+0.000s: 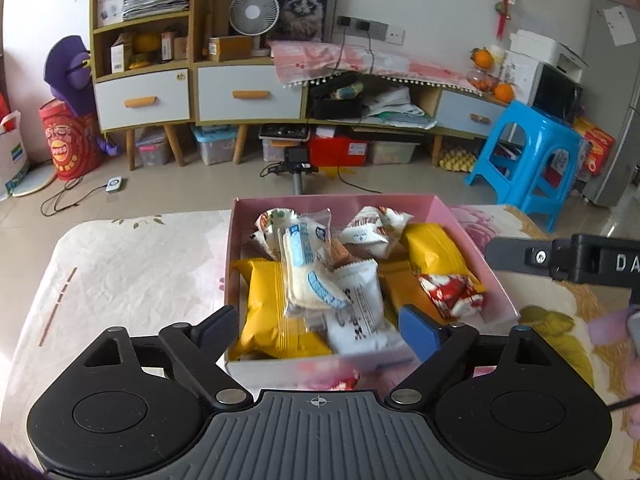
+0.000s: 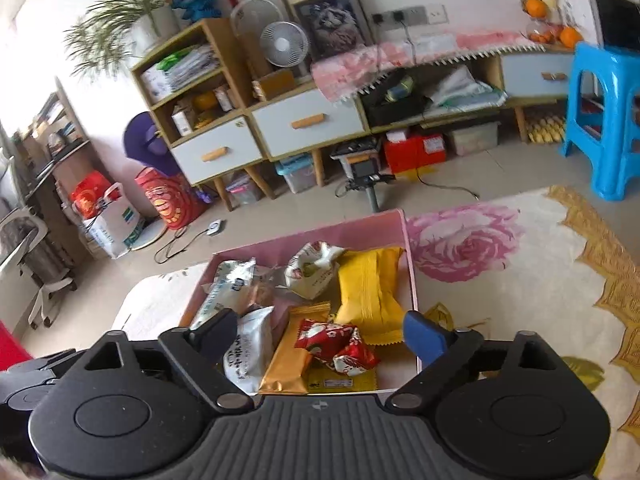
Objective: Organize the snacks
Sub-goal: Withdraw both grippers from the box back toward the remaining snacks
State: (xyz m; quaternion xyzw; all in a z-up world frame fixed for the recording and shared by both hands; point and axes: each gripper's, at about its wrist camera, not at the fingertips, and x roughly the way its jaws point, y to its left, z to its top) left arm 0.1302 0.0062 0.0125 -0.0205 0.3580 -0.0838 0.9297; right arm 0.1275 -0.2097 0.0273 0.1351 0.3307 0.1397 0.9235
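Now both my left hand-held gripper [image 1: 320, 326] and right hand-held gripper [image 2: 320, 332] hang released above the pink box [image 1: 460, 220], where the snacks [image 1: 316, 276] lie heaped, seemingly all gathered for tidiness.

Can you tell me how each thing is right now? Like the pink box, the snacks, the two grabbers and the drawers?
Pink box: lid off, on the flowered cloth, nearly full.
Snacks: piled loosely inside the box, packets sealed.
Left gripper: fingers wide apart, holding nothing.
Right gripper: fingers wide apart, holding nothing.
Drawers: all closed.
Fan: blades not blurred, seems off.
Blue stool: upright on the floor.
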